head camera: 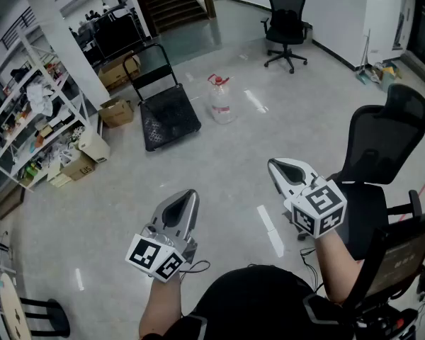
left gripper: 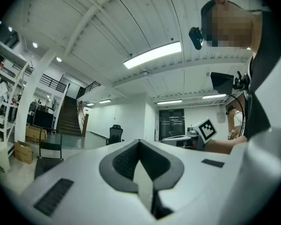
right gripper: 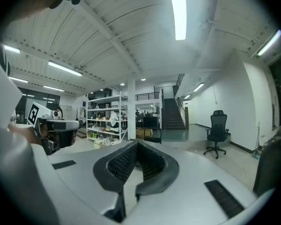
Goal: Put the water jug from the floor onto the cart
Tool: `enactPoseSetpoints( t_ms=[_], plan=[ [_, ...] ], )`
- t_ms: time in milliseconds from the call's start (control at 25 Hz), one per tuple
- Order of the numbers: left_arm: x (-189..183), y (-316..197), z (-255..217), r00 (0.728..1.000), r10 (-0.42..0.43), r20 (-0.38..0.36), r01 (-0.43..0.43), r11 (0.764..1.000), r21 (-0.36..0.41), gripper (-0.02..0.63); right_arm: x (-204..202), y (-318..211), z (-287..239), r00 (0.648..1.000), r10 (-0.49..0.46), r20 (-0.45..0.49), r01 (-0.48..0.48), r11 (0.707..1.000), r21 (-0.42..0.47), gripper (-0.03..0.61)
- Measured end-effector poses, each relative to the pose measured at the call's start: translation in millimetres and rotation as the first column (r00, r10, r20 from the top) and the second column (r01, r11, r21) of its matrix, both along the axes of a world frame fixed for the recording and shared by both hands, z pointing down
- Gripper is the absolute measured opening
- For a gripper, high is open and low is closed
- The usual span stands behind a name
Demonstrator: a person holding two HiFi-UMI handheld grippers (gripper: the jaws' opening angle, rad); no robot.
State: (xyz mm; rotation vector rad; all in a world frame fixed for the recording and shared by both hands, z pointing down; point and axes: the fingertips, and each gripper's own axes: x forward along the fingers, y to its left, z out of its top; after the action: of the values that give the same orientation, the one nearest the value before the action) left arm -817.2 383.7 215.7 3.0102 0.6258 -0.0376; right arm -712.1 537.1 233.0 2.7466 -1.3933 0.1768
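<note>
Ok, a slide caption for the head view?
Left hand-held gripper and right hand-held gripper shut and empty; water jug on floor beside cart.

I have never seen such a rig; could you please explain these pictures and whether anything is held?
There is no robot: a person holds a two-jaw gripper in each hand. The head view looks down from the person's head at the left gripper and right gripper. The other two pictures come from cameras riding on those grippers, looking along their jaws. Both are shut and empty. On the floor ahead stands a clear water jug, with a black cart beside it, not touching.
</note>
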Motion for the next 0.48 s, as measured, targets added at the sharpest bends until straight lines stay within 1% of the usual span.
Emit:
enactPoseSetpoints(
  t_ms=[320,480],
  plan=[
    [-0.2,3.4,4.1,1.000,-0.007,0.016,0.007,1.000,-0.001,0.000,1.0,6.4,2.0,1.000,0.008,0.003,-0.008,1.000,0.002,0.002],
    [0.1,6.5,4.7,1.000,-0.009,0.019,0.009,1.000,-0.015,0.000,2.6,7.6,3.0,1.000,0.002,0.022,-0.002,1.000,0.000,0.002]
  ],
)
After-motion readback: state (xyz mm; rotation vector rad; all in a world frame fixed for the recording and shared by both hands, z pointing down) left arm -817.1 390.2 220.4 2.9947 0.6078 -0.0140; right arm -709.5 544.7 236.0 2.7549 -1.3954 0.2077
